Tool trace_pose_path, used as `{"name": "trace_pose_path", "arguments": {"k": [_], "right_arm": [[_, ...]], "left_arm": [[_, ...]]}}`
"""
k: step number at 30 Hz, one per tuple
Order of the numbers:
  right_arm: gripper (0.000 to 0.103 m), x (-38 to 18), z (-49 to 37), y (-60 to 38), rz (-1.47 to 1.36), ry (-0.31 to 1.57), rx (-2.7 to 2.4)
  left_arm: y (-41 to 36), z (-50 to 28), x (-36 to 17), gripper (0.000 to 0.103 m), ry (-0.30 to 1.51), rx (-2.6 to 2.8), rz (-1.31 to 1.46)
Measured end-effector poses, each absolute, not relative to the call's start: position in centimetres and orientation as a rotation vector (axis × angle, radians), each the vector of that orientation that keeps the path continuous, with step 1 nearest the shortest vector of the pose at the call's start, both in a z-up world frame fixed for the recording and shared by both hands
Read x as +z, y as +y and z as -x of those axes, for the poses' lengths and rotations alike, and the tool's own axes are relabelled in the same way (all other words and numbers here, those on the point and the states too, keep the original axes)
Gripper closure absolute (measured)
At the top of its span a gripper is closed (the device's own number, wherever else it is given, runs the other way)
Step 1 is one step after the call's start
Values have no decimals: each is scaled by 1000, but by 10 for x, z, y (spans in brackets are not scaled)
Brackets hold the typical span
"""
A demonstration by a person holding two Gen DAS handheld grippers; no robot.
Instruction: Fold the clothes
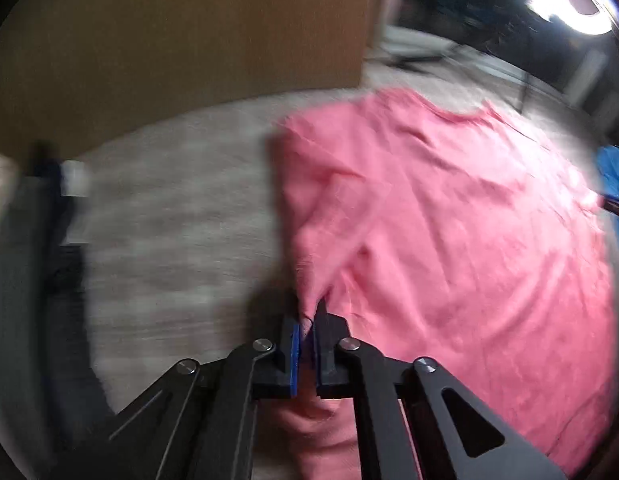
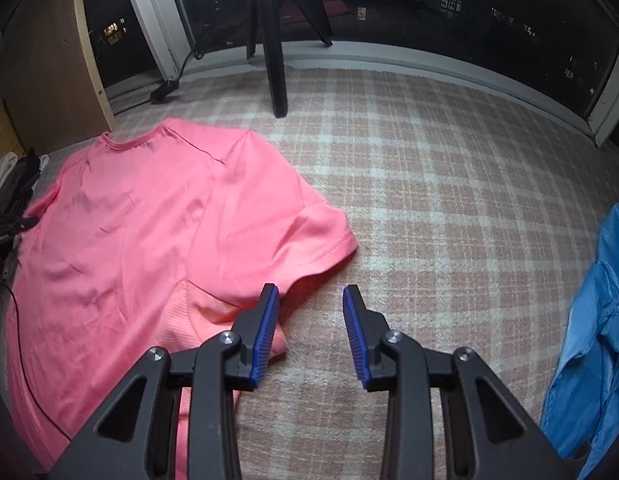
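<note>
The left gripper (image 1: 307,322) has its jaws closed nearly together, the blue pads (image 1: 295,356) pinching a gathered fold of the pink shirt (image 1: 449,232), which rises taut from the tips. Its black linkage arms angle inward toward the pinch, and the view is blurred. The right gripper (image 2: 311,300) has its jaws spread wide, the ribbed blue pads (image 2: 265,336) facing each other with nothing between them; its left finger tip lies over the shirt's edge.
</note>
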State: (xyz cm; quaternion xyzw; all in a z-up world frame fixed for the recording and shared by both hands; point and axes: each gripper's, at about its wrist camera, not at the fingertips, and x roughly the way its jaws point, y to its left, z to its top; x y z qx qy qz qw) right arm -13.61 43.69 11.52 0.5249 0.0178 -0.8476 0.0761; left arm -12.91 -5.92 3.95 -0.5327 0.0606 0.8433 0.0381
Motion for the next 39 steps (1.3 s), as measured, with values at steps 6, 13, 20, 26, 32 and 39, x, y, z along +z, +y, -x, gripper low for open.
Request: {"name": "trace_pose_path", "arguments": {"k": [6, 13, 20, 26, 32, 39], "right_arm": [[70, 111, 136, 443, -1591, 33, -2537], [70, 108, 136, 451, -1606, -51, -2539], [70, 107, 110, 475, -1585, -232, -2518], [71, 91, 117, 452, -1566, -283, -2427], [100, 100, 102, 446, -1609, -182, -2566], [79, 144, 54, 476, -1561, -495, -2551]], "left_arm": [[-106, 114, 53, 52, 166, 2882, 1758], [-90, 131, 39, 51, 225, 2798, 1721], [-81, 93, 48, 51, 195, 2718, 1641], [-63, 69, 58, 51, 176, 2668, 1633], [-68, 54, 72, 51, 153, 2666, 1603], [-89, -6, 104, 51, 79, 2631, 1522]]}}
